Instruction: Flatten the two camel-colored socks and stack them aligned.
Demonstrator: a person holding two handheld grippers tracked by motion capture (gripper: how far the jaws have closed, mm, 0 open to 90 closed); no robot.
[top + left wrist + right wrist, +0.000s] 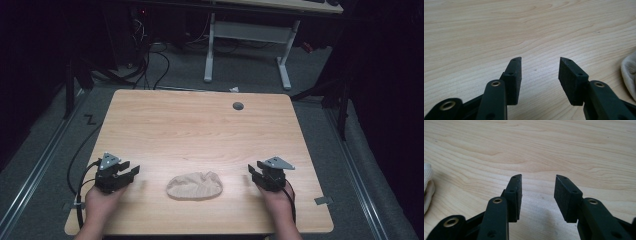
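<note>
A crumpled beige cloth (195,185) lies on the wooden table (200,130) near its front edge, between my two hands. My left gripper (131,173) rests to the cloth's left, open, with nothing between its jaws (540,67). The cloth's pale edge (629,72) shows at the right of the left gripper view. My right gripper (253,172) sits to the cloth's right, also open and empty (538,185). A bit of the cloth (427,187) appears at the left edge of the right gripper view. Both grippers are apart from the cloth.
A small grey round cap (238,106) is set in the table near its far edge. Beyond the table stand a white desk frame (247,45) and loose cables (150,60) on the grey floor. A metal rail (35,170) runs along the left.
</note>
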